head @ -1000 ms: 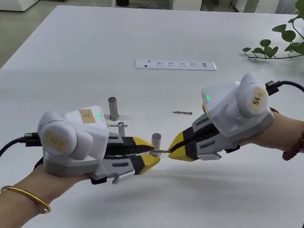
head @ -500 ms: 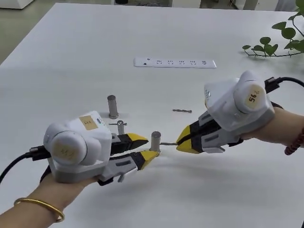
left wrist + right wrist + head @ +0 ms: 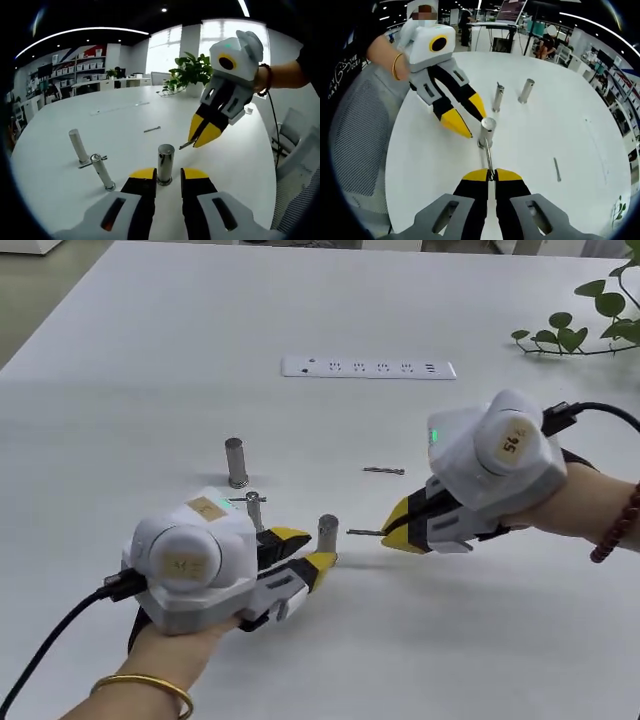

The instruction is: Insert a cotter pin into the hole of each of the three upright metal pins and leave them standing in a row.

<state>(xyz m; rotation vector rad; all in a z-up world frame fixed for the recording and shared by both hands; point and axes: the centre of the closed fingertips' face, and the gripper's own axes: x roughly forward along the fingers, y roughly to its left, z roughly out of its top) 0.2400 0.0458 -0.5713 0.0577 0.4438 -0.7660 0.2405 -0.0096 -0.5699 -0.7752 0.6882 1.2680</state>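
Note:
Three upright metal pins stand on the white table (image 3: 160,370). The far pin (image 3: 237,462) is bare. The middle pin (image 3: 255,508) has a cotter pin through its top. The near pin (image 3: 327,535) stands right at the tips of my left gripper (image 3: 318,547), whose jaws are parted to either side of its base (image 3: 165,162). My right gripper (image 3: 392,530) is shut on a cotter pin (image 3: 363,532). That cotter pin lies level and points at the near pin with a small gap; it is also in the right gripper view (image 3: 488,155).
A loose cotter pin (image 3: 384,471) lies on the table behind the right gripper. A white power strip (image 3: 368,368) sits farther back, and a leafy plant (image 3: 590,320) reaches in at the far right corner.
My right gripper has drawn back to the right with the cotter pin, away from the near pin. My left gripper has slid back toward me, and its jaws now sit looser around the pin.

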